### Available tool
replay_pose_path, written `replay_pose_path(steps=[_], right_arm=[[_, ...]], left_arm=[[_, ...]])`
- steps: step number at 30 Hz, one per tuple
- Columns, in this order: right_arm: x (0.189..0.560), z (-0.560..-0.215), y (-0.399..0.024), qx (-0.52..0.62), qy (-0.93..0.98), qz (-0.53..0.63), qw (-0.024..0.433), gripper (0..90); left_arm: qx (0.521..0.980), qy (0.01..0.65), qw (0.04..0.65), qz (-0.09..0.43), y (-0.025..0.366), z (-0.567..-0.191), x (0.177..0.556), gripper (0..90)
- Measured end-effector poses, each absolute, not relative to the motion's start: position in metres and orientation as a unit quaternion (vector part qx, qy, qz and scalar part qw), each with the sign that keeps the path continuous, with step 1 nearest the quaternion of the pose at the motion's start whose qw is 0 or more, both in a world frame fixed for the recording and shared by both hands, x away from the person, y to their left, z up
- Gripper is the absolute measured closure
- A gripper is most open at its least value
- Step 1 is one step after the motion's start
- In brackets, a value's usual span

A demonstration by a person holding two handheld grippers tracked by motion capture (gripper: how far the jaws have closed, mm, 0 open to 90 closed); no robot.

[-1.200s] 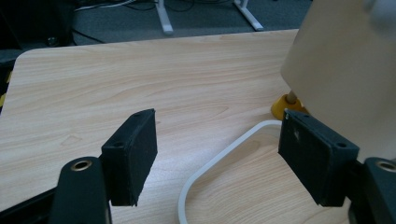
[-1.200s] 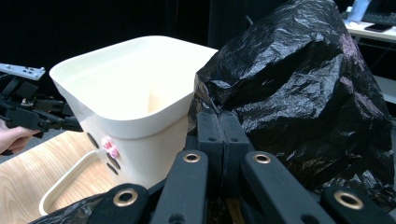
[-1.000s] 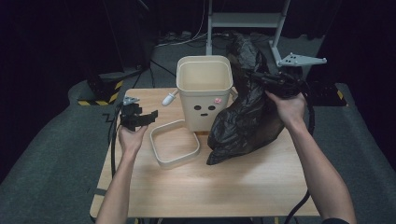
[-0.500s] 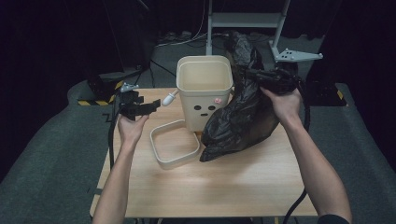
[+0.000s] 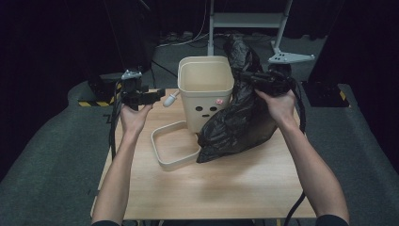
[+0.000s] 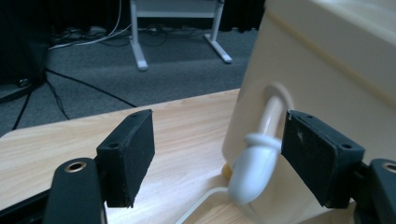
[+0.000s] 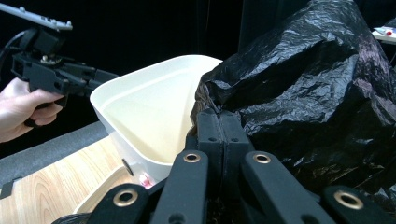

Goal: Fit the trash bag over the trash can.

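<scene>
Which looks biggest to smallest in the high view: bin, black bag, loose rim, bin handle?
1. Black bag and bin: similar in apparent size; the bag overlaps the bin, so I won't rank them.
2. Loose rim, flat on the table.
3. Bin handle, clearly smallest.

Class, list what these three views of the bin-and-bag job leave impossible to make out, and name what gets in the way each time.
- Bottom of the cream bin: high view, hidden by its own walls.
- Bin's right side: high view, covered by the black bag.
- Bag's opening and contents: right gripper view, crumpled plastic hides them where the right tool pinches it.
- Handle lower end: left gripper view, blurred, partly behind the left tool.
</scene>
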State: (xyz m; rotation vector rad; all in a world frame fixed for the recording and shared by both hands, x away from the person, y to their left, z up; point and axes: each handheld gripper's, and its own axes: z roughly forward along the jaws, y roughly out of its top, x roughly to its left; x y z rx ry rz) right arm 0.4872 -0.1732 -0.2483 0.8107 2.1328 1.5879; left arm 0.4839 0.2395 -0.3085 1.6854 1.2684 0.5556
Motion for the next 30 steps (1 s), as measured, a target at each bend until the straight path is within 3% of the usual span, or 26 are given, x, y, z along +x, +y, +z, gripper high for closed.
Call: replay_pose_path(steps=[12,13,21,30], right_arm=[[0.490,-0.238,-0.160,0.273,0.756,0.566,0.182,89.6],[0.490,-0.237,-0.157,0.270,0.756,0.567,0.182,89.6],[0.490,-0.225,-0.146,0.254,0.758,0.572,0.185,89.6],[0.498,-0.236,-0.133,0.255,0.775,0.555,0.165,89.6]], left_arm=[[0.673,0.512,0.484,0.224,0.223,-0.283,0.492,25.3],[0.691,0.500,0.470,0.228,0.224,-0.279,0.492,25.2],[0.694,0.494,0.474,0.224,0.216,-0.265,0.495,24.5],[0.703,0.483,0.471,0.223,0.207,-0.254,0.498,23.5]])
